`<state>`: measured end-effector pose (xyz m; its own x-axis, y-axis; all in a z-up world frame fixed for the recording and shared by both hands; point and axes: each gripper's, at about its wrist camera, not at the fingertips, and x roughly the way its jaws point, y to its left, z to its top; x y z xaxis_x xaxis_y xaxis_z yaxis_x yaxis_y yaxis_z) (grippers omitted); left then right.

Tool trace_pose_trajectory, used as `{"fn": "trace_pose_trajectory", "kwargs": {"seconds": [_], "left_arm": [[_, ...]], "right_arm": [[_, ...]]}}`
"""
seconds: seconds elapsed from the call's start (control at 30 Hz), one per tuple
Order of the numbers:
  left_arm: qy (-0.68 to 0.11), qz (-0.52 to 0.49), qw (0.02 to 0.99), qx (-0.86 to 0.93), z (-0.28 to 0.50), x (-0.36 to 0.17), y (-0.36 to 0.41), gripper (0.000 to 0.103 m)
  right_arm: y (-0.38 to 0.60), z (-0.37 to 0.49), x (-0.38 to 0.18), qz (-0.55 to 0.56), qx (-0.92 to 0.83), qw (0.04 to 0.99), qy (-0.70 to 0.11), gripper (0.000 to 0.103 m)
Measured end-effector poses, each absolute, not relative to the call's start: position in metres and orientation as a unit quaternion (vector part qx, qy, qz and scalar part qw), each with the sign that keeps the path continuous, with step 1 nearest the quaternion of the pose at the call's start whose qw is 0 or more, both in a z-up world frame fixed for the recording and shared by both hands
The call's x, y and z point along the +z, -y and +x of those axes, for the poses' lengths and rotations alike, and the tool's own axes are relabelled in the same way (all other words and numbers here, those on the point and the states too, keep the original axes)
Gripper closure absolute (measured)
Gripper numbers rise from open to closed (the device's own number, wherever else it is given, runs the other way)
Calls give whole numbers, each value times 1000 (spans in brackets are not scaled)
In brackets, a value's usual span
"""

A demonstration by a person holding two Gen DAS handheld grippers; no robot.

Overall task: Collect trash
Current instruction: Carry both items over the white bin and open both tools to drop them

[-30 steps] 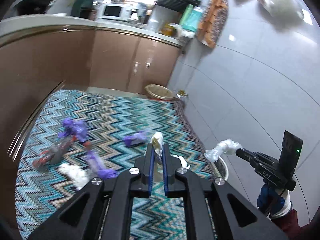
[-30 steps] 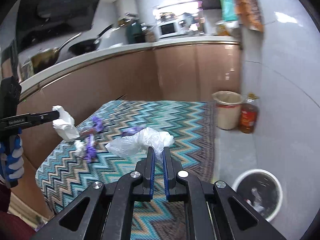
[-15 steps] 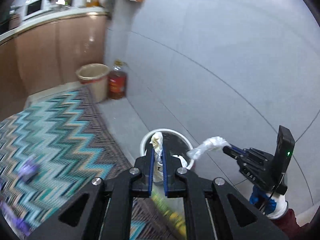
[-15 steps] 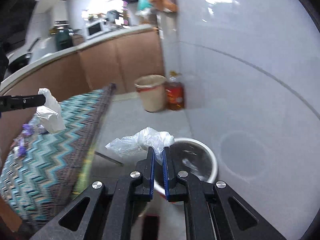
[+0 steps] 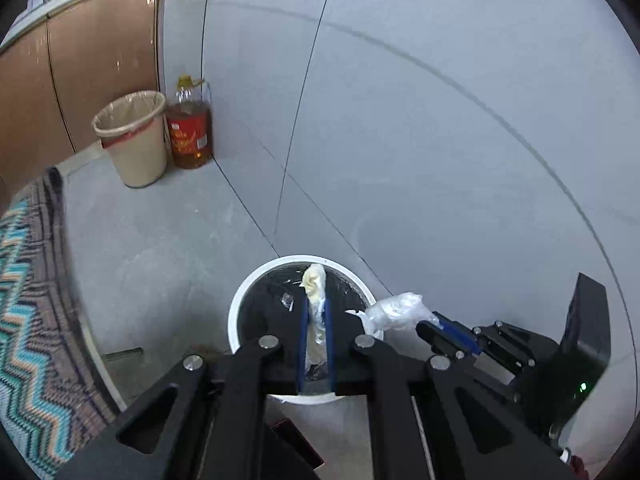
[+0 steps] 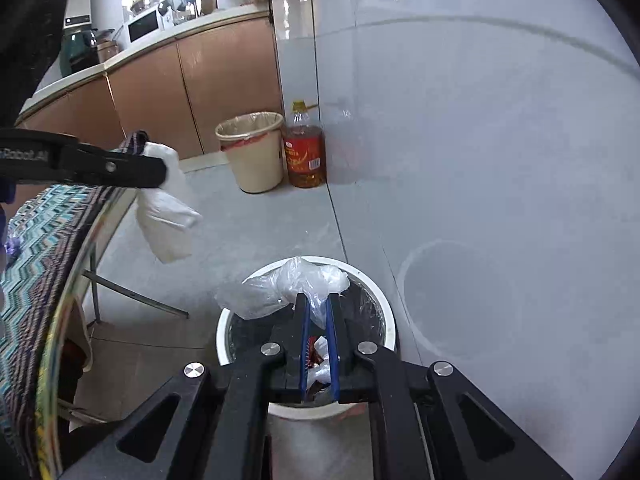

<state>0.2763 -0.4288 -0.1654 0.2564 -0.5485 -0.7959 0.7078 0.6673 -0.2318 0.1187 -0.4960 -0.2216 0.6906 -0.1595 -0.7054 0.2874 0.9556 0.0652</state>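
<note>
The left gripper (image 5: 316, 308) is clamped on a crumpled white paper wad (image 5: 314, 280), which sticks up between its blue-lined fingers directly above the white round bin (image 5: 236, 312). The right gripper (image 6: 318, 308) is likewise closed, pinching a clear plastic bag (image 6: 280, 286) that bulges out to the left over the same bin's rim. Seen from the right wrist view, the white round bin sits on the grey floor just below both grippers; it has a dark liner and holds at least one red-and-white wrapper (image 6: 318, 354), with other scraps too small to make out. Two bins are visible in all: farther back, against the brown cabinets (image 6: 192, 84), stands a beige waste basket (image 6: 252, 152) with a liner folded over its rim, its contents hidden. Just beside it stands one oil bottle (image 6: 304, 152) with a red label. A zigzag-patterned tablecloth (image 6: 36, 240) covers the table at the left edge.
</note>
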Motion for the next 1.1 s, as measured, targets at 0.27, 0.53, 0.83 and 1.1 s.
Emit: {"fn": "trace_pose_trajectory", "kwargs": {"seconds": [0.27,0.53,0.83,1.1], "left_arm": [[-502,72,774,-380,308,-209,458,94],[-521,67,765,-373,316,-225,469,88],[-500,65,776,-379,307,-202,457,60],[-436,54,814,-379,279,-146,417,60]], "right_arm": [[514,151,-251,97,-126,904,-397,93],[523,151,-257,114,-132,900,-399,68],[513,131,-236,128,-135,906,-379,66],[485,100,-195,126,-128,923,-340,64]]}}
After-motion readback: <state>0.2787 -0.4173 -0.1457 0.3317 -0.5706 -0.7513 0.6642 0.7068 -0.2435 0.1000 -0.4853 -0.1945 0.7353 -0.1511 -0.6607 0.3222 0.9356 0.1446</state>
